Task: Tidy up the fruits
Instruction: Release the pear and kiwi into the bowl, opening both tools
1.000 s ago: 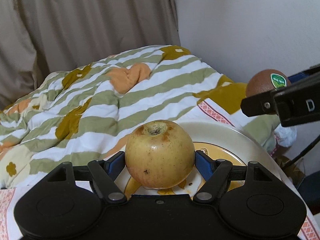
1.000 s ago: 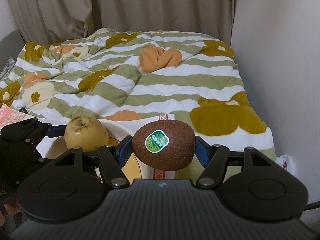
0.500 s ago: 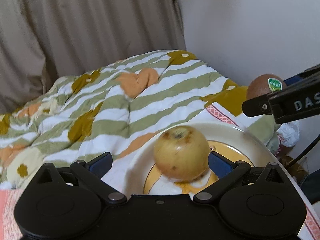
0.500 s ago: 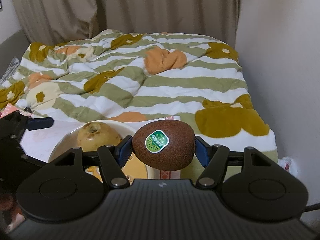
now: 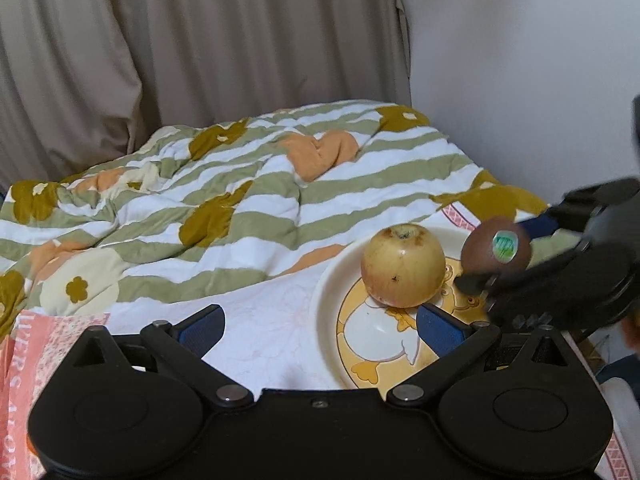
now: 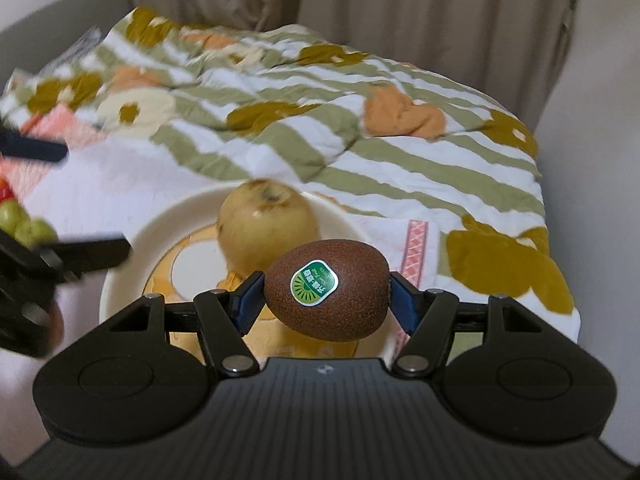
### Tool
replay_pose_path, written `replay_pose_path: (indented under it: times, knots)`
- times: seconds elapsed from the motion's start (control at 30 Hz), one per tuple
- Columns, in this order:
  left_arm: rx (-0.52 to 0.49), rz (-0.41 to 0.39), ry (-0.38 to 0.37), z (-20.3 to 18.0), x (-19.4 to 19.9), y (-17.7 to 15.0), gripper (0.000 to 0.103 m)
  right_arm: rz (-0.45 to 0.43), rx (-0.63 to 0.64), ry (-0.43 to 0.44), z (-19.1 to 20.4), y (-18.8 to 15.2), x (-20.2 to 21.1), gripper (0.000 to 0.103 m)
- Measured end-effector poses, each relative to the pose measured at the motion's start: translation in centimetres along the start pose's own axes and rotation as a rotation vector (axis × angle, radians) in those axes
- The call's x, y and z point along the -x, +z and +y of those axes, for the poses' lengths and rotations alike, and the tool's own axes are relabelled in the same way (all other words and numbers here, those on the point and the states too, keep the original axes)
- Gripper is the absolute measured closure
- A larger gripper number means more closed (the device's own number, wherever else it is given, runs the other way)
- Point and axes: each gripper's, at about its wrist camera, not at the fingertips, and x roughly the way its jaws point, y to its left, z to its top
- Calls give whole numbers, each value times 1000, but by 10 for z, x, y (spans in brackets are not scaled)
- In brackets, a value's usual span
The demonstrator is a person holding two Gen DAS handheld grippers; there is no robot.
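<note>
Pointing downward, the right claw (image 6: 326,300) grips a kiwi (image 6: 326,294) seemingly above the plate (image 5: 332,292); the left claw (image 5: 320,326) gapes empty.

Soft, even indoor light fills both views, rather dim and warm, with no hard shadows; where it comes from cannot be told. The round yellow-green apple (image 5: 403,265) on the cream plate with a yellow cartoon print (image 5: 334,280) throws only a faint shadow beneath itself. In the left wrist view the apple is fairly sharp, while right of it the black right hand-held gripper (image 5: 496,246) is smeared by motion. In the right wrist view the apple (image 6: 267,226) looks blurred, as does the green-striped quilt (image 6: 328,120) behind it; the brown kiwi with a green sticker (image 6: 327,294) in front is crisp. Fisheye bending curves the beige curtains (image 5: 200,52), and the corners go dark.
</note>
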Motion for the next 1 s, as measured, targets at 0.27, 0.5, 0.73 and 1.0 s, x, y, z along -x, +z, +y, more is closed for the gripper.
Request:
replay_pose_path:
  times: [0.27, 0.5, 0.73, 1.0]
  knots:
    - [23, 2, 13, 6, 14, -6, 0, 26, 97, -11, 14, -12, -22, 22]
    - [69, -9, 23, 15, 23, -10, 0, -18, 127, -65, 18, -15, -16, 0]
    - [83, -15, 33, 12, 38, -13, 0, -30, 13, -43, 3, -18, 5, 0]
    - [121, -73, 39, 7, 81, -13, 0, -63, -96, -56, -7, -18, 67, 0]
